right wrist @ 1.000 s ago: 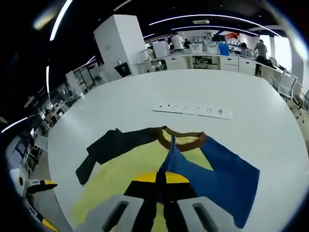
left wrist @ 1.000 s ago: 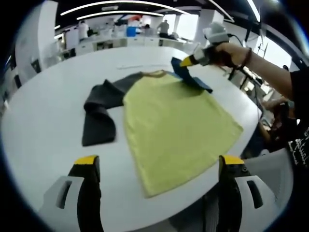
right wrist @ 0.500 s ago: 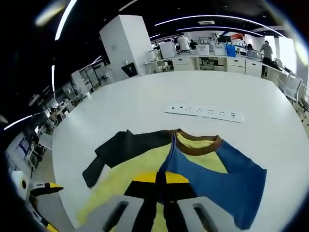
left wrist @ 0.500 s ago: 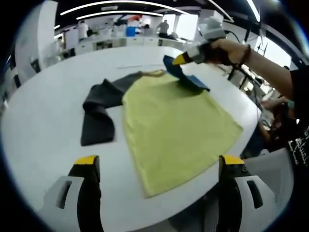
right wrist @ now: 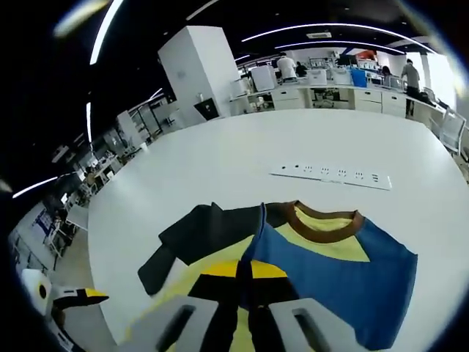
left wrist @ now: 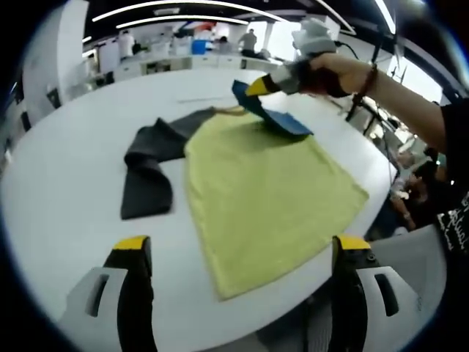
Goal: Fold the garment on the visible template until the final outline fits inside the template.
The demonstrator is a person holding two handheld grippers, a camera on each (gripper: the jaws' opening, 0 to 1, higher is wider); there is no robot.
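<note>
A yellow T-shirt [left wrist: 267,198] lies flat on the white round table [left wrist: 66,198], with a dark grey sleeve [left wrist: 149,170] spread to its left. My right gripper [left wrist: 258,86], held in a person's hand, is shut on the edge of the blue sleeve [left wrist: 275,119] and holds it lifted above the shirt's collar end. In the right gripper view the jaws [right wrist: 245,273] pinch that blue sleeve [right wrist: 344,282], which drapes over the yellow body beside the brown collar [right wrist: 322,224]. My left gripper [left wrist: 242,246] stands open near the table's edge, short of the hem.
A white power strip [right wrist: 333,176] lies on the table beyond the collar. The left gripper's yellow tip [right wrist: 84,295] pokes in at the table's near edge. The person's arm [left wrist: 399,95] reaches in from the right. Desks, a white pillar and people stand in the background.
My right gripper has carried the blue sleeve up and toward the shirt's middle, so more blue cloth now lies over the yellow body. The left gripper has stayed put.
</note>
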